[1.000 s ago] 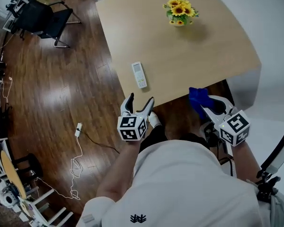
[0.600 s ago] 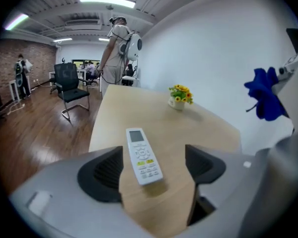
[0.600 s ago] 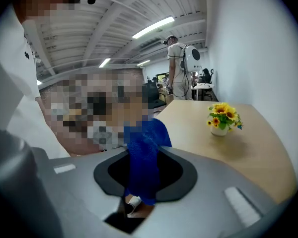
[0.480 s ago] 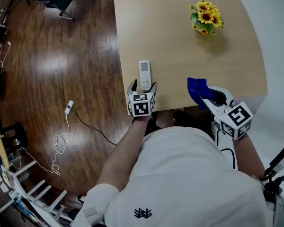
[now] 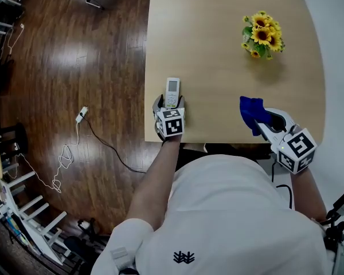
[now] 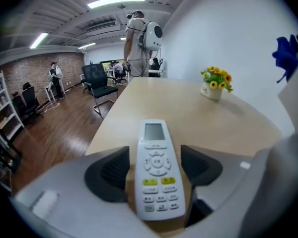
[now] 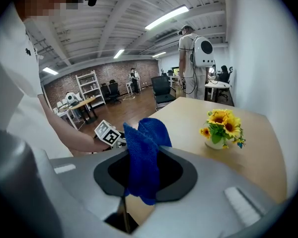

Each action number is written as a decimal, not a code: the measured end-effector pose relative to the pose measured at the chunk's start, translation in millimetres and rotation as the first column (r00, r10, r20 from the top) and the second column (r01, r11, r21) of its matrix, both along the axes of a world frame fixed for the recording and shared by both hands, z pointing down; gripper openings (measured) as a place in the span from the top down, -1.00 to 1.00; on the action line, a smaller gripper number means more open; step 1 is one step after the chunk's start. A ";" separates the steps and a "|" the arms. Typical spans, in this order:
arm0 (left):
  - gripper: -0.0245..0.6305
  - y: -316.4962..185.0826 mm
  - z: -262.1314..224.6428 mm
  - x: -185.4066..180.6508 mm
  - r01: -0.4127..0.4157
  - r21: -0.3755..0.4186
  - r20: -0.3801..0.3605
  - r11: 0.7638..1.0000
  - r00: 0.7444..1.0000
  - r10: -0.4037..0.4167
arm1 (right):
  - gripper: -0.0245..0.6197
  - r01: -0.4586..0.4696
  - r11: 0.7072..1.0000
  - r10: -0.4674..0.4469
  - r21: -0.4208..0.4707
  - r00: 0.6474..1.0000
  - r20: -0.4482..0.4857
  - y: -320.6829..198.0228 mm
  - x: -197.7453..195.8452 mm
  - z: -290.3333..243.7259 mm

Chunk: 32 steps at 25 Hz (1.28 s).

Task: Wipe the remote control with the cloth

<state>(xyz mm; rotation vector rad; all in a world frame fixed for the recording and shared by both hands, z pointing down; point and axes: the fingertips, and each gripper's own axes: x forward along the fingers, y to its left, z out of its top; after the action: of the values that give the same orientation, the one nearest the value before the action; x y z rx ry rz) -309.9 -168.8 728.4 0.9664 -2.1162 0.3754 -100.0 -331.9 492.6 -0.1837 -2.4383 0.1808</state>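
Observation:
A white remote control (image 5: 172, 90) lies on the wooden table (image 5: 218, 56) near its front edge, screen end pointing away. My left gripper (image 5: 169, 101) straddles its near end; in the left gripper view the remote (image 6: 158, 167) sits between the dark pads (image 6: 111, 170) with a thin gap on each side, and the jaws are closing. My right gripper (image 5: 259, 118) hovers over the table's front right part, shut on a blue cloth (image 5: 251, 111). In the right gripper view the cloth (image 7: 144, 157) hangs bunched between the jaws.
A small pot of sunflowers (image 5: 262, 34) stands at the table's far right. To the left, a white cable (image 5: 74, 136) lies on dark wooden floor. A black chair (image 6: 99, 83) and several people stand beyond the table's far end.
My left gripper has come forward and down from off the table's edge to straddle the remote. The right gripper with the cloth has moved over the table's front right.

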 end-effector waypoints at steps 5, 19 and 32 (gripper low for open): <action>-0.10 2.8 5.6 -2.9 0.031 0.008 -0.010 0.999 0.999 -0.031 | 0.66 0.011 1.000 -0.011 0.021 1.000 0.014 -13.3 -5.6 -7.7; 0.08 -10.9 -38.3 18.9 -0.096 0.132 -0.092 0.987 0.990 0.108 | 0.66 0.003 1.000 -0.004 0.016 0.999 0.049 -0.7 -24.6 -13.3; 0.08 -42.0 -185.6 60.3 -0.533 0.235 0.154 0.813 0.846 0.510 | 0.66 0.075 0.997 -0.081 0.035 0.969 0.235 73.1 -91.8 -70.0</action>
<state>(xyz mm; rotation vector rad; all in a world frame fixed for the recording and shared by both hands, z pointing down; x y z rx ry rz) -249.6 -210.8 542.8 1.7362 -1.9769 0.4067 -191.8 -258.7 422.7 -0.3045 -2.6635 0.0967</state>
